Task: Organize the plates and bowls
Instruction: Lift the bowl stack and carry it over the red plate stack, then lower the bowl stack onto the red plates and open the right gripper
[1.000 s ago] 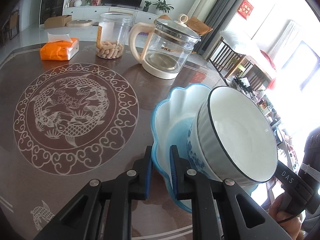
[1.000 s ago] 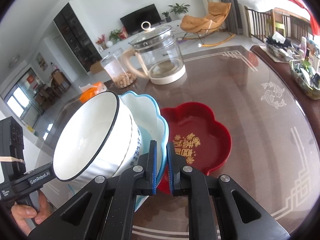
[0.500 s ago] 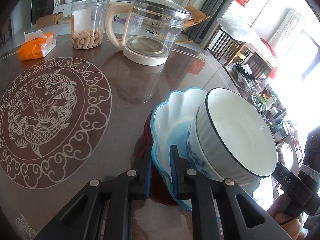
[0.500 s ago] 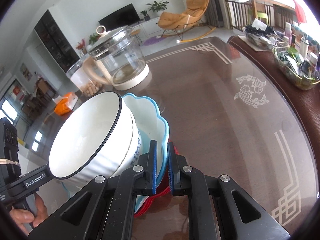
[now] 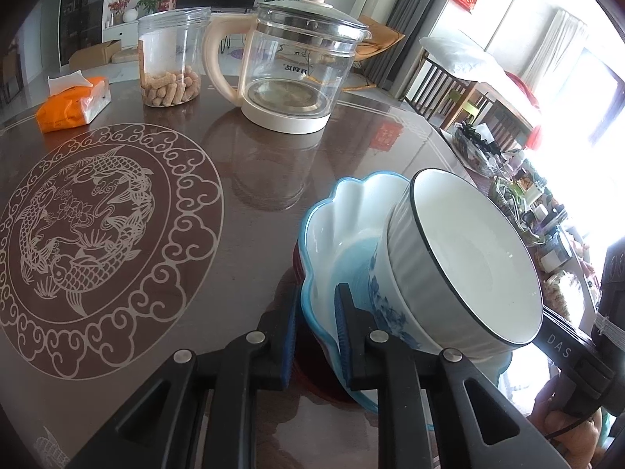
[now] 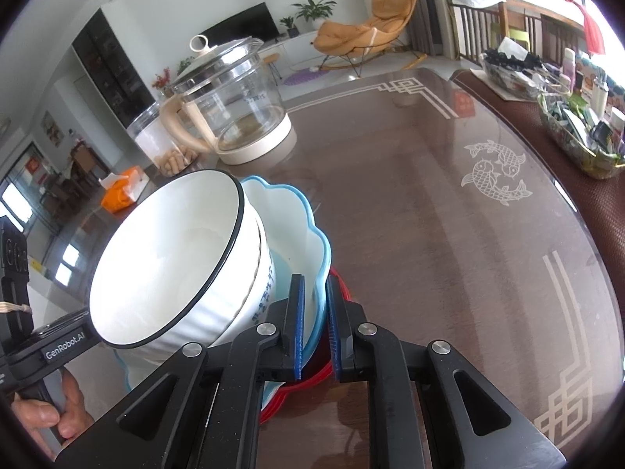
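Item: a nested stack of crockery on a dark glass-topped table. Lowest was a red plate, only its rim showing; in it sat a blue plate with a scalloped edge; in that, two bowls, a blue-patterned bowl and, topmost, a white bowl with a dark rim. The left gripper straddled the near edge of the blue plate, its jaws opening, and a gap showed between the pads and the rim on at least one side. The right gripper straddled the opposite edge of the same plate, its jaws likewise opening, slightly parted with the rim between them and no firm pinch apparent. Each view showed the other gripper's handle and part of the hand holding it. Both bowls appeared steeply tilted, though how far that was the fisheye lens could not be told. Elsewhere on the table: a glass kettle, a jar of snacks, a tissue pack, all well apart from the stack. Status, as judged: stacking appeared essentially done, every visible plate and bowl gathered into one pile resting on the table. Remaining: completing the release, drawing both grippers clear without nudging the rim, and confirming the bowls sat steady.
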`<state>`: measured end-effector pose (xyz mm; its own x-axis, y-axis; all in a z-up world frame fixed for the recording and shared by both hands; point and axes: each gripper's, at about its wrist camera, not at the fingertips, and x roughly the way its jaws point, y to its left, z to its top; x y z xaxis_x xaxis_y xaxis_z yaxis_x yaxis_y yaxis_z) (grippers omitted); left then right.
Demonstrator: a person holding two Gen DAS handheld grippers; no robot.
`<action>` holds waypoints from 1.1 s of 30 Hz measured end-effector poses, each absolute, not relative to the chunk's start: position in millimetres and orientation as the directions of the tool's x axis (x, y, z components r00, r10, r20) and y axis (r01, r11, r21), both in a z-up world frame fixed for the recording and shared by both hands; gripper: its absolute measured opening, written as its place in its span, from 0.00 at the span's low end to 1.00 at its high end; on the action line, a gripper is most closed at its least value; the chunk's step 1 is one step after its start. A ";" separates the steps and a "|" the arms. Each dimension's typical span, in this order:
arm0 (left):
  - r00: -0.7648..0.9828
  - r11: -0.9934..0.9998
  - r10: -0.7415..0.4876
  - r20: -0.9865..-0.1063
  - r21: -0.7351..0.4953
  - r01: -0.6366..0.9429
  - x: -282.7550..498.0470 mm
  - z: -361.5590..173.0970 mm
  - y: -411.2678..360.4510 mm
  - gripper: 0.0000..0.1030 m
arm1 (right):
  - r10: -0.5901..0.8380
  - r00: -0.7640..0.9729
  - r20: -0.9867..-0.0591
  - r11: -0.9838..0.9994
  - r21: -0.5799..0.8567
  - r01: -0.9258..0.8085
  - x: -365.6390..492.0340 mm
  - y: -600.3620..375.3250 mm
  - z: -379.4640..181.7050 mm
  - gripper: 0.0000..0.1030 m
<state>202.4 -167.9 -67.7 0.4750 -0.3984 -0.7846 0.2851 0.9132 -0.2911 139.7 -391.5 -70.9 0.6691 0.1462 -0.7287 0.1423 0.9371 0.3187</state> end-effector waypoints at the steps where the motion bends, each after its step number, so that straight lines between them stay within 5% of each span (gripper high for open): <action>1: 0.477 0.917 -0.389 -0.788 -0.285 0.278 202.7 -67.8 -166.8 0.25 | 0.148 0.669 -0.729 0.936 0.322 0.143 140.0 -392.1 -71.0 0.17; 3: 0.485 0.922 -0.381 -0.787 -0.284 0.262 202.2 -67.6 -162.9 0.39 | 0.146 0.668 -0.729 0.936 0.321 0.146 139.2 -392.8 -71.1 0.19; 6: 0.503 0.929 -0.367 -0.783 -0.277 0.246 201.6 -64.6 -157.4 0.48 | 0.140 0.675 -0.724 0.934 0.322 0.152 136.4 -394.8 -70.6 0.34; 11: 0.551 0.939 -0.341 -0.761 -0.254 0.230 196.3 -50.8 -150.2 0.67 | 0.135 0.689 -0.712 0.932 0.327 0.155 132.5 -397.8 -65.9 0.37; 14: 0.590 0.951 -0.306 -0.747 -0.210 0.227 189.6 -42.0 -146.4 0.76 | 0.112 0.707 -0.699 0.938 0.310 0.158 127.5 -398.1 -57.9 0.48; 22: 0.640 0.969 -0.203 -0.741 -0.059 0.239 163.1 -28.4 -141.4 0.78 | 0.071 0.739 -0.670 0.946 0.281 0.164 108.5 -396.5 -38.1 0.60; 33: 0.706 0.974 -0.134 -0.695 0.039 0.223 93.2 5.1 -121.1 0.97 | -0.004 0.744 -0.668 0.944 0.244 0.224 29.2 -363.5 -15.4 0.71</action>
